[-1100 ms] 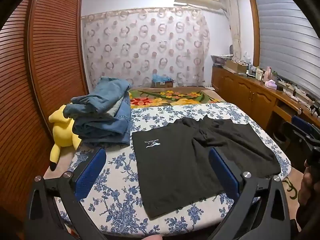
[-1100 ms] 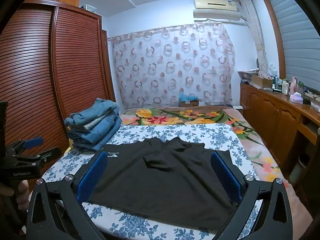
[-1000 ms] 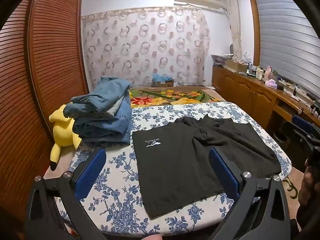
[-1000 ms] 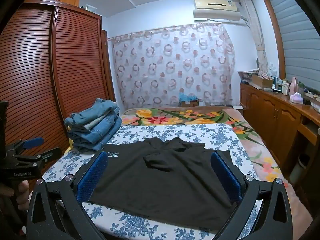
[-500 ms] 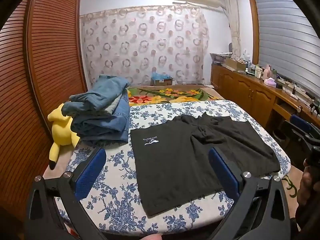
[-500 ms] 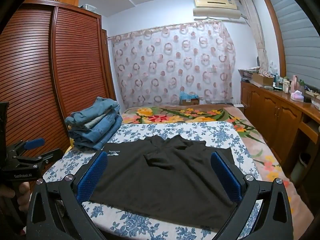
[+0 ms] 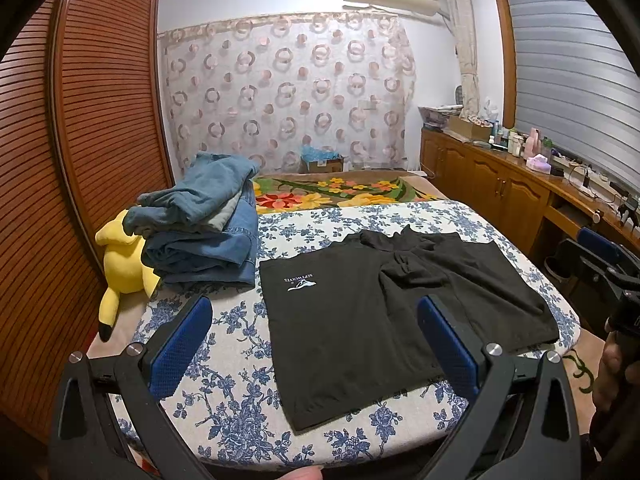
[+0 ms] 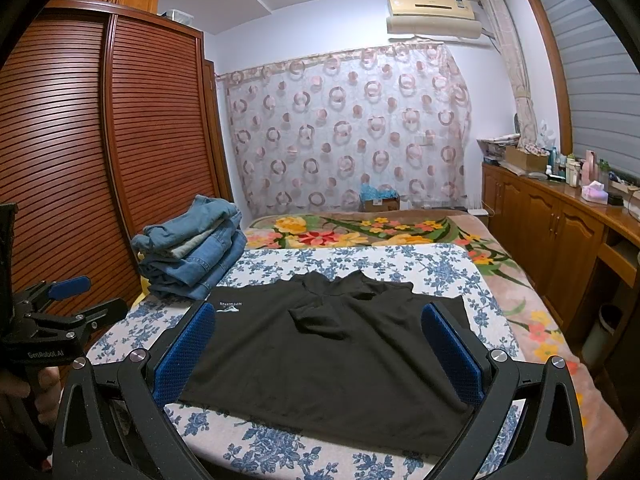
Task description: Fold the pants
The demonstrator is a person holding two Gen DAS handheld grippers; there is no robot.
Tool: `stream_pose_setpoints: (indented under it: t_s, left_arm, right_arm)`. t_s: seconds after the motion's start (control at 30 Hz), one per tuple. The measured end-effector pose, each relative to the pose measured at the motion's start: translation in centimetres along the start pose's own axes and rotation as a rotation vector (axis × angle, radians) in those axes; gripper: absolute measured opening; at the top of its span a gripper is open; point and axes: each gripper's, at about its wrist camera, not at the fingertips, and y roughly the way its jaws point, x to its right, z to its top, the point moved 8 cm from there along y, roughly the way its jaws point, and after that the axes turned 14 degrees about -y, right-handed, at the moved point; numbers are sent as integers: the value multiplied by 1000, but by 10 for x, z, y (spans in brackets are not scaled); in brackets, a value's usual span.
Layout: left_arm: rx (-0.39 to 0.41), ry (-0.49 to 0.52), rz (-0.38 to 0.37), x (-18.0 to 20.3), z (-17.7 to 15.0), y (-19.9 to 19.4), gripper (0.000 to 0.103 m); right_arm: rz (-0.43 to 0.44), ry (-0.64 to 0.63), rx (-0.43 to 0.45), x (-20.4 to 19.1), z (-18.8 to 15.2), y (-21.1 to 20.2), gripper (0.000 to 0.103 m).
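Observation:
Black shorts point(image 7: 360, 320) with a small white logo lie spread flat on the blue-flowered table point(image 7: 224, 384); they also show in the right wrist view point(image 8: 320, 360). My left gripper point(image 7: 316, 328) is open and empty, held above the table's near edge over the shorts' left leg. My right gripper point(image 8: 320, 336) is open and empty, held above the shorts near the front edge. The left gripper also shows at the left of the right wrist view point(image 8: 64, 300), and the right gripper at the right of the left wrist view point(image 7: 600, 256).
A stack of folded jeans point(image 7: 204, 232) sits at the table's far left, also in the right wrist view point(image 8: 192, 252). A yellow plush toy point(image 7: 120, 264) lies beside it. A wooden wardrobe point(image 8: 80, 160) stands left, cabinets point(image 8: 560, 240) right, a flowered blanket point(image 8: 360, 232) behind.
Both grippers have drifted slightly back and up, so the table sits a little lower in view. The shorts have not moved and both grippers stay open.

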Motion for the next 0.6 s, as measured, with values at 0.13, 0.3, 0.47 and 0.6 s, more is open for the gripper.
stream_pose_setpoints:
  t_s: [0.13,0.3,0.47,0.6]
  left_arm:
    - [3,1,0,2,-1,0,102]
    - [3,2,1,2,-1,-1,102]
    - [3,3,-1,2,-1,-1,102]
    - [3,2,3,3,-1,-1,102]
  right_arm:
    - [0,0,1,0,0,0,103]
    - [2,0,1,0,0,0,103]
    - [2,0,1,0,0,0,103]
    - [2,0,1,0,0,0,103]
